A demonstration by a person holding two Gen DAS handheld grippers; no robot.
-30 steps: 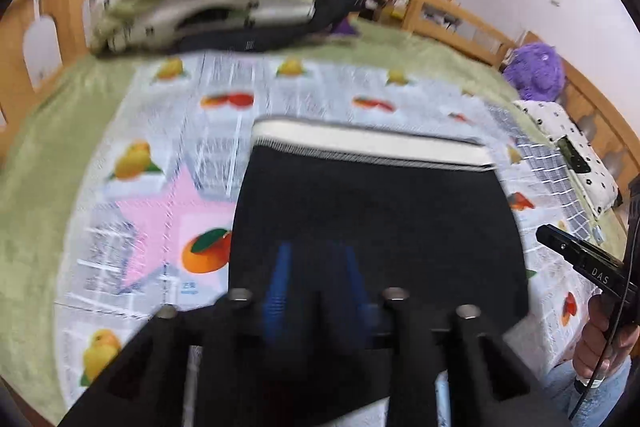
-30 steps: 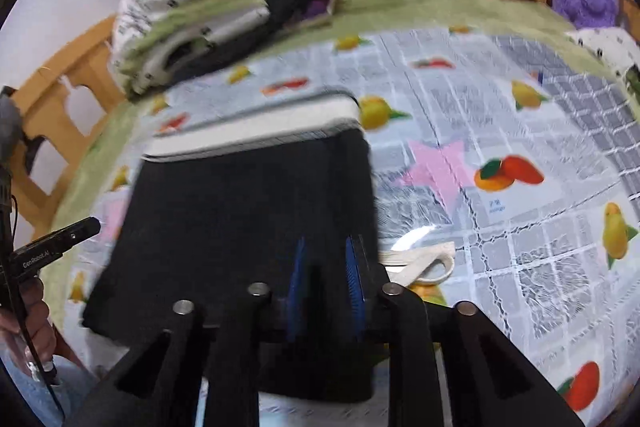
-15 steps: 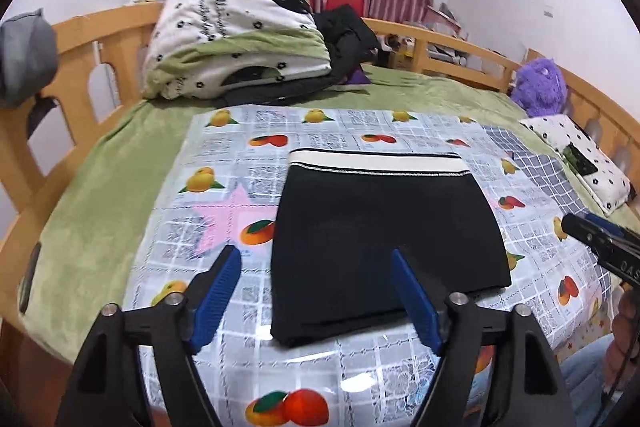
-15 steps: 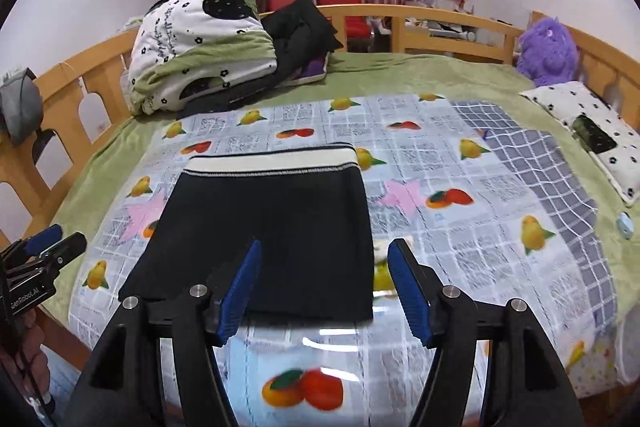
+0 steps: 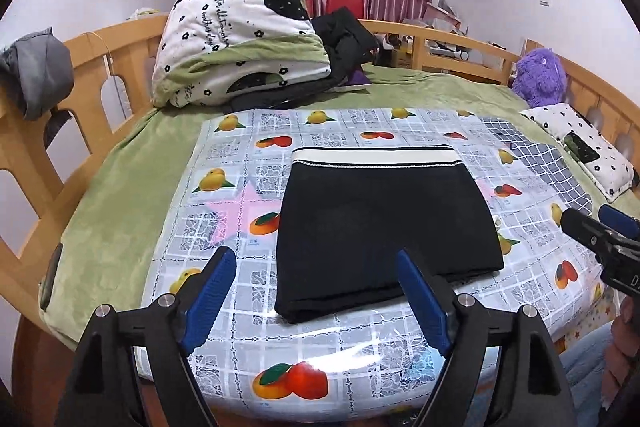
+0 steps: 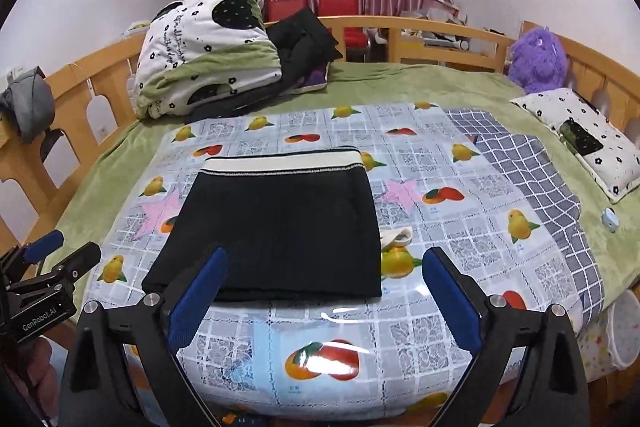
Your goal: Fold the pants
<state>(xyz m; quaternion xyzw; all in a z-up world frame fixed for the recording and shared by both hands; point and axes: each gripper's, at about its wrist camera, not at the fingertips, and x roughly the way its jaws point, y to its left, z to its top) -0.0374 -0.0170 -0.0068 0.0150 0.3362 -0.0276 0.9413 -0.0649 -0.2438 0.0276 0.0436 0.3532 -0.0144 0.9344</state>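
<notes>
The black pants (image 5: 384,227) lie folded into a squat rectangle on the fruit-print plastic sheet (image 5: 248,307) that covers the middle of the bed (image 5: 120,171), the pale waistband (image 5: 376,157) at the far edge and the doubled fold toward the near edge. Both grippers hang above the near side of the bed, apart from the cloth: the left gripper (image 5: 316,301) has its blue fingers (image 5: 210,297) spread with nothing between them, and the right gripper (image 6: 326,301) has just been opening and also stands wide and empty. The pants look like a soft, light knit that will sag and slide on the glossy sheet, so a pinch at one point would likely let the layers fan open. Better holds would be the two near corners, taking all layers together, or the stiffer waistband. A pale strip (image 6: 394,238) peeks out at the right edge and may be a loose drawstring.
</notes>
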